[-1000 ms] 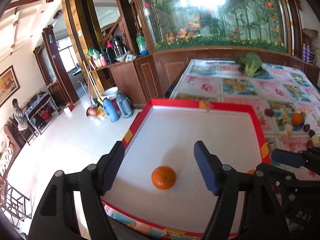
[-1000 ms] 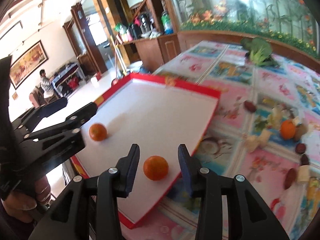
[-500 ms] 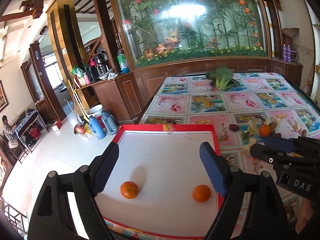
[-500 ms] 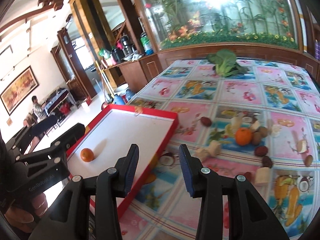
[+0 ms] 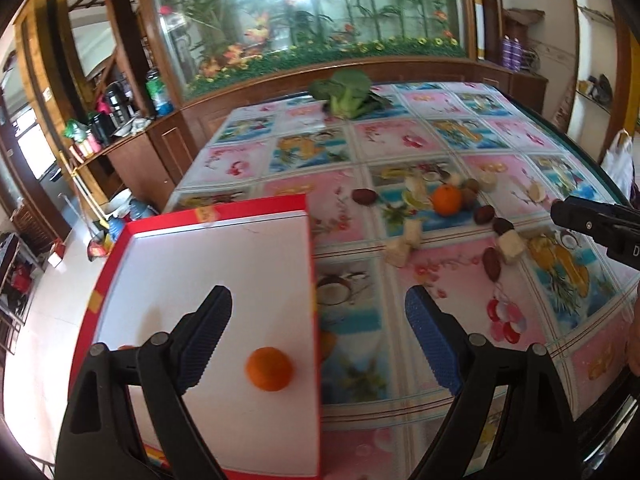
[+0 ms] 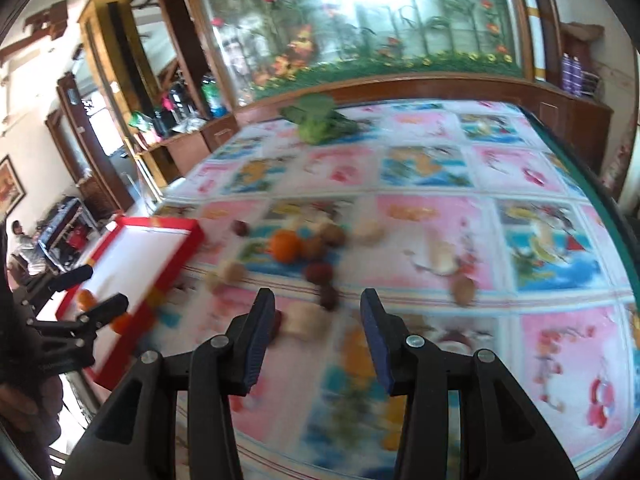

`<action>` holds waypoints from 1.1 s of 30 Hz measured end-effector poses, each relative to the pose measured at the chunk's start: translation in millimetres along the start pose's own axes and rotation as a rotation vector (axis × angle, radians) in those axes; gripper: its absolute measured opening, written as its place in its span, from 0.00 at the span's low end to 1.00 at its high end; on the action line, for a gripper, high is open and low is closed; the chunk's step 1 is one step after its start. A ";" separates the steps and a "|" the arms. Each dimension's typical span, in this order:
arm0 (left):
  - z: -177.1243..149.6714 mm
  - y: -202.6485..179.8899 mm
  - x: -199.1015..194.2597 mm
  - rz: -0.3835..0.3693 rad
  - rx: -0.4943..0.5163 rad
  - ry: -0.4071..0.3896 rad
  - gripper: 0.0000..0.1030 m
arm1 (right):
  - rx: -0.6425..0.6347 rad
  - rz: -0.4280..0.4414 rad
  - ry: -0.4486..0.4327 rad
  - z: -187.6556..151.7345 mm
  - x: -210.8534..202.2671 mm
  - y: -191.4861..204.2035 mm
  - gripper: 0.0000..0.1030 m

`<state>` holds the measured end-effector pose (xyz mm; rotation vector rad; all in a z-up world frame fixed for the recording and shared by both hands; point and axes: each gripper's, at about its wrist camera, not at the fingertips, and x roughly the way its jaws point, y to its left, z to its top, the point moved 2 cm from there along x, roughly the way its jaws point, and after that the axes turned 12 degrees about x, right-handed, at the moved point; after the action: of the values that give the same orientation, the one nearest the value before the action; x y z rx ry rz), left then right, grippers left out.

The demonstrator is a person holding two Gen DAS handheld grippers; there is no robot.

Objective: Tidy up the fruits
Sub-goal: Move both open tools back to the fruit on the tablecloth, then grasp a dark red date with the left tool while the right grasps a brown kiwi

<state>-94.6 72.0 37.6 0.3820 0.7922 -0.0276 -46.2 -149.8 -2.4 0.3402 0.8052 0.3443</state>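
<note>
Room: backlit aquarium wall [image 5: 304, 12] over wooden cabinets [image 5: 168, 140]; pale tiled floor [image 5: 36, 320]; framed picture [image 6: 10, 184] at left.

Three oranges [image 5: 268, 368] (two in one tray [image 5: 208, 213]), one leafy green [image 5: 347, 94].

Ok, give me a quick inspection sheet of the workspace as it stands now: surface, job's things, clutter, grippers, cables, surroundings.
Surface: table with a fruit-print plastic cloth.
Job's things: red-rimmed white tray at the table's left edge, with one orange in full view inside it; another orange lies out on the cloth among dark brown fruits and pale cut chunks.
Clutter: leafy green vegetable at the far end.
Grippers: left gripper open, empty, above the tray's right rim; right gripper open, empty, above the scattered fruit.
Cables: nothing seen.
Surroundings: wooden cabinet with bottles, glass panel with flower decoration, seated person far left.
</note>
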 end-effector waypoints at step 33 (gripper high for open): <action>36.6 -88.9 47.6 -0.313 0.164 0.093 0.86 | 0.044 -0.236 0.079 23.6 37.6 -73.7 0.30</action>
<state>-50.5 -17.8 -1.2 0.4129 0.9388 -0.3716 8.1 -203.4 -42.2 0.2706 0.9219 0.1195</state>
